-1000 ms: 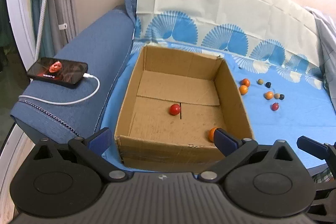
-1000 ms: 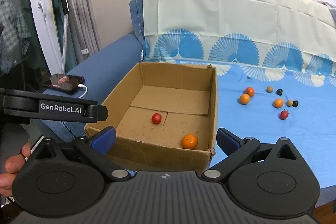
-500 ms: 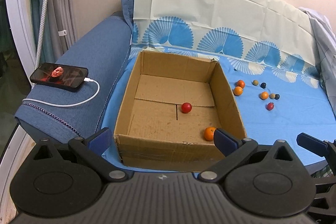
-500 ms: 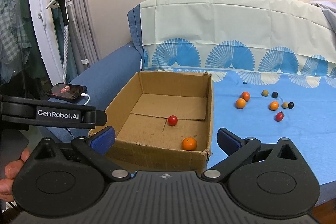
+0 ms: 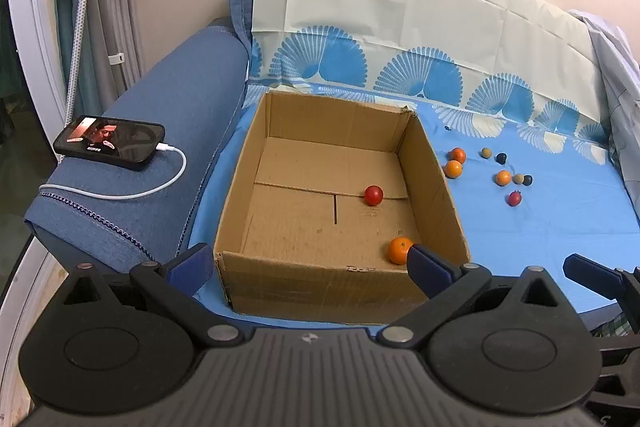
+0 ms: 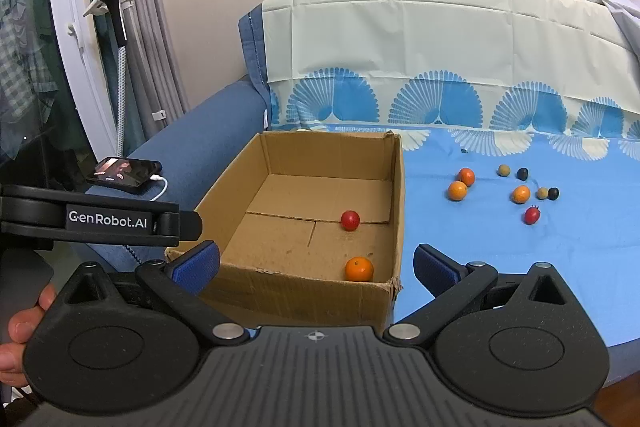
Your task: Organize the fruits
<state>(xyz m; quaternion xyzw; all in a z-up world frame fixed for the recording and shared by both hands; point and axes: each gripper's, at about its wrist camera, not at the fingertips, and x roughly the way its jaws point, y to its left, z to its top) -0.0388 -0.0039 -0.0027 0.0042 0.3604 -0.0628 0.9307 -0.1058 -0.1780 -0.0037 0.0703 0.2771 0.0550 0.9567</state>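
Red tomato (image 5: pixel 373 195) rolled rightward across cardboard box (image 5: pixel 320 291) floor since earlier frame, orange (image 5: pixel 399 249) resting in near right corner, left gripper (image 5: pixel 310 265) and right gripper (image 6: pixel 316 261) both spread, empty, remaining fruits (image 6: pixel 520 194) scattered on blue sheet (image 6: pixel 520 247).

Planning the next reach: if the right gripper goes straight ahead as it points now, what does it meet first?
Probably the cardboard box: the open right gripper faces its near wall, with the orange just behind it. Depth is uncertain.
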